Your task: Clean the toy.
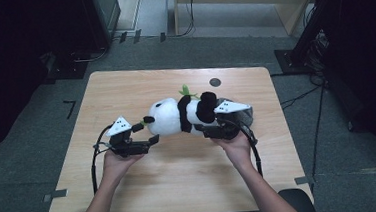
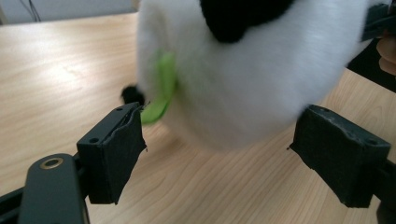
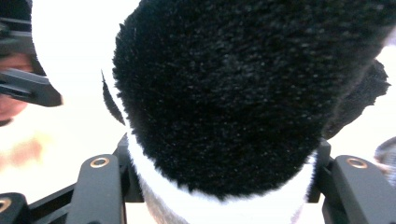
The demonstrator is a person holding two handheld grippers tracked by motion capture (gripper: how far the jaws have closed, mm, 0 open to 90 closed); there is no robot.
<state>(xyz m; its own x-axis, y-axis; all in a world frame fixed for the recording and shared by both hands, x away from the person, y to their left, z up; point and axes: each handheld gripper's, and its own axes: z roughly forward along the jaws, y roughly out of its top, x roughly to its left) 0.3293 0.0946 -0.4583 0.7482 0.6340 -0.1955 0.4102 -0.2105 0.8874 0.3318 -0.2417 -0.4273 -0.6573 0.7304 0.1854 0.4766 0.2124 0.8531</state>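
Note:
A black-and-white panda plush (image 1: 176, 116) lies on its side on the wooden table (image 1: 181, 186), head to the left, with a green leaf (image 1: 187, 91) at its far side. My right gripper (image 1: 206, 127) is shut on the plush's black-and-white rear end; the fur (image 3: 219, 93) bulges between both jaws (image 3: 224, 186). My left gripper (image 1: 147, 133) stands open just at the head. In the left gripper view the white head (image 2: 243, 79) and a green leaf (image 2: 161, 93) sit ahead of the gripper (image 2: 217, 149), whose pads (image 2: 116, 149) stand apart from the fur.
A small black disc (image 1: 215, 82) is set in the table's far side. Dark cabinets and cables stand on the grey floor around the table. Bare wood lies in front of both hands and to the far left.

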